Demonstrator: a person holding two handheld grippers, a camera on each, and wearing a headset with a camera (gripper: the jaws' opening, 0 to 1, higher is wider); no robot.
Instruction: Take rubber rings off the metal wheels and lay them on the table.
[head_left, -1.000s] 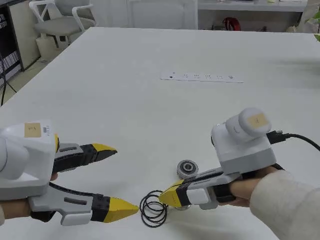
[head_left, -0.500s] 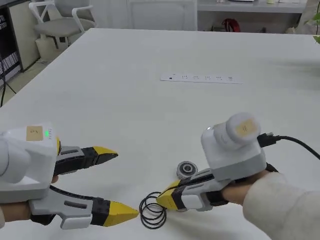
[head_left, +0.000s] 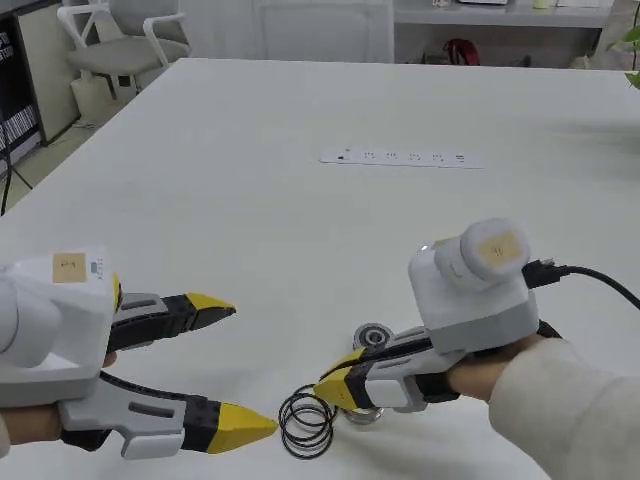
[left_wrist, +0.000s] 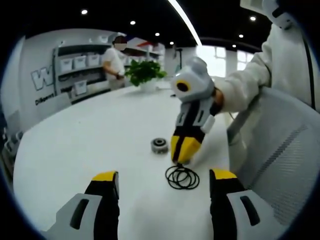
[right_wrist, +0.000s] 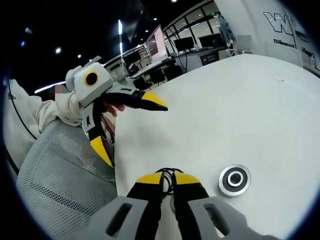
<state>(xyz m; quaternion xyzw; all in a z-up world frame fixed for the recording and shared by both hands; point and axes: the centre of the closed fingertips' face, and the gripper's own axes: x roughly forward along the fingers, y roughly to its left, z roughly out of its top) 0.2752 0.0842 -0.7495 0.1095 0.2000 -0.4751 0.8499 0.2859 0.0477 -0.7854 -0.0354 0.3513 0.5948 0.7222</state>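
Observation:
A loose pile of black rubber rings (head_left: 308, 422) (left_wrist: 182, 177) lies on the white table near its front edge. My right gripper (head_left: 335, 388) (left_wrist: 182, 150) (right_wrist: 168, 179) points down at the pile, jaws almost together with a ring loop (right_wrist: 168, 175) between the tips. One metal wheel (head_left: 372, 334) (left_wrist: 159, 145) (right_wrist: 234, 180) lies flat just behind that gripper. A second metal wheel (head_left: 362, 414) peeks out from under it. My left gripper (head_left: 245, 367) (left_wrist: 164, 176) (right_wrist: 131, 131) is wide open to the left of the pile, holding nothing.
A flush power strip (head_left: 400, 155) sits in the middle of the table (head_left: 300, 220). White chairs (head_left: 120, 40) stand beyond the far left corner. The right gripper's black cable (head_left: 600, 282) trails off to the right. A person (left_wrist: 114, 57) stands far off by shelves.
My right gripper has shifted slightly at the ring pile and now covers part of the wheel behind it. The left gripper has held still and open.

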